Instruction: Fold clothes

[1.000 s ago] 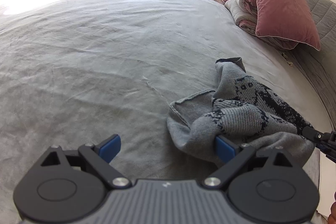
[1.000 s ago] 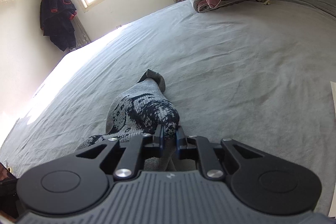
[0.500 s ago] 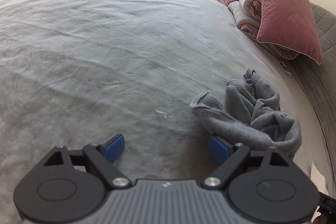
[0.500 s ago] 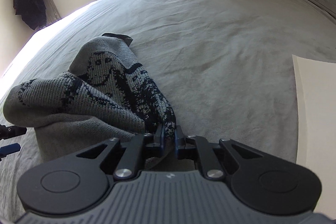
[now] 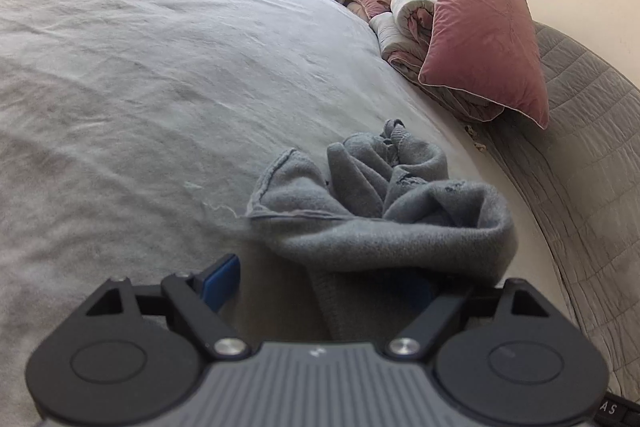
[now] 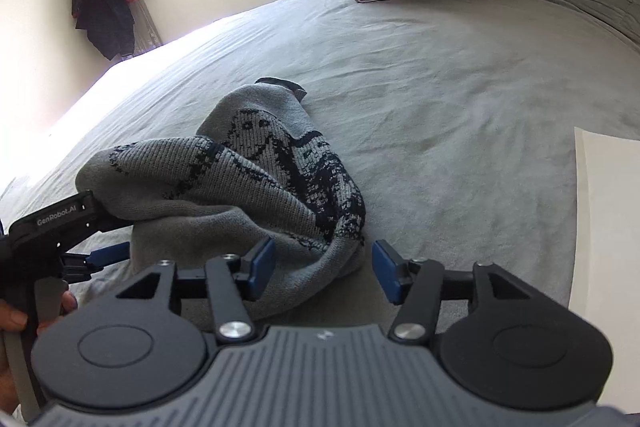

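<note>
From your left wrist: your left claw (image 5: 320, 281) sits low over the bed (image 5: 140, 87), and its jaws have just been closing in. The grey sweater (image 5: 372, 211) is bunched in a heap dead ahead and a touch to the right, with its near hem draped over the right-hand finger so the pad is hidden. The left blue pad (image 5: 222, 281) stands clear with bare sheet next to it. Cloth lies between the fingers, but you can't see both pads pressing, so I'd call this claw partly open and not yet gripping. Beyond the heap, the pink pillow (image 5: 484, 39) leans on rolled bedding near the headboard, well apart.

Now your right wrist: your right claw (image 6: 322, 269) has just been opening, and the patterned corner of the sweater (image 6: 256, 179) rests on the bed in the gap. The left pad (image 6: 262, 263) looks to brush the knit and the right pad (image 6: 386, 273) stands off it, so nothing is held here. The heap runs from this claw away to the upper left, its long line slanting toward a dark-trimmed end at the far tip. At the left edge your left claw (image 6: 102, 243) noses into the heap's other side.

So the sweater lies between your two claws, and each one is nearest its own end. My read: the next grab turns on taking both ends and drawing them apart to spread it flat.
</note>
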### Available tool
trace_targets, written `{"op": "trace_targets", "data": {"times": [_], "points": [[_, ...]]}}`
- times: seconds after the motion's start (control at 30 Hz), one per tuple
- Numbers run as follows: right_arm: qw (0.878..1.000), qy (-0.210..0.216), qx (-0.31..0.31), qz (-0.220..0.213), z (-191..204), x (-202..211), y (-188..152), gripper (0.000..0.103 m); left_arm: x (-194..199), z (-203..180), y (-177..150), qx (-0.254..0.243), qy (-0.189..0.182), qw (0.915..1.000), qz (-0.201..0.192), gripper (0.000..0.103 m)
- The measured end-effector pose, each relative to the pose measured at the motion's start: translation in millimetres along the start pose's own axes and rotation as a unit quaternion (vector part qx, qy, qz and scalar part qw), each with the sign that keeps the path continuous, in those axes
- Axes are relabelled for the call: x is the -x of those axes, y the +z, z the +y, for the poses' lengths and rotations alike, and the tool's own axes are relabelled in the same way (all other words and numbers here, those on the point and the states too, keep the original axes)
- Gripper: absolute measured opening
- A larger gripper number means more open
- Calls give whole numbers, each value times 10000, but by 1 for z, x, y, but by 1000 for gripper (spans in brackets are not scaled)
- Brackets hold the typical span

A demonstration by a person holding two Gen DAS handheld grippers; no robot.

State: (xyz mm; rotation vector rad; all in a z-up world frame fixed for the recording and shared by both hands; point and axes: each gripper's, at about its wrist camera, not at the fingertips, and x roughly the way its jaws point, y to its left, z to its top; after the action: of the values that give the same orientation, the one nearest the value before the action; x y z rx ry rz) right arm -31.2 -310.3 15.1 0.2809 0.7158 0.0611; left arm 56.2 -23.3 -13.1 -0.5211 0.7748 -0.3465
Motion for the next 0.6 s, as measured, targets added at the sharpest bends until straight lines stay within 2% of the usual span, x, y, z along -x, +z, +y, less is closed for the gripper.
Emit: {"op": "trace_targets", "data": {"times": [0.03,0.07,0.13,0.27,0.4,0.5,0.6], "points": [[10000,43,72,30,4,0,-1,60,0,0,-1,43,-125,9999,54,41],[9998,80,153,68,8,0,-3,60,0,-1,-2,88,-209,9997,102,20],[9994,117,297,139,15,-2,-5,60,5,-4,-1,110,-192,9997,44,12],[9982,147,515,257,26,-7,-10,60,25,-9,6,231,-444,9986,-169,8],[9984,272,456,195,29,-3,-8,60,49,-18,12,124,-725,9967,-342,7],[9975,570,414,-27,34,10,-4,60,68,-24,14,62,-944,9947,-403,7],[9934,935,625,-215,48,24,-2,60,86,-31,14,-141,-1116,9926,-464,7]]}}
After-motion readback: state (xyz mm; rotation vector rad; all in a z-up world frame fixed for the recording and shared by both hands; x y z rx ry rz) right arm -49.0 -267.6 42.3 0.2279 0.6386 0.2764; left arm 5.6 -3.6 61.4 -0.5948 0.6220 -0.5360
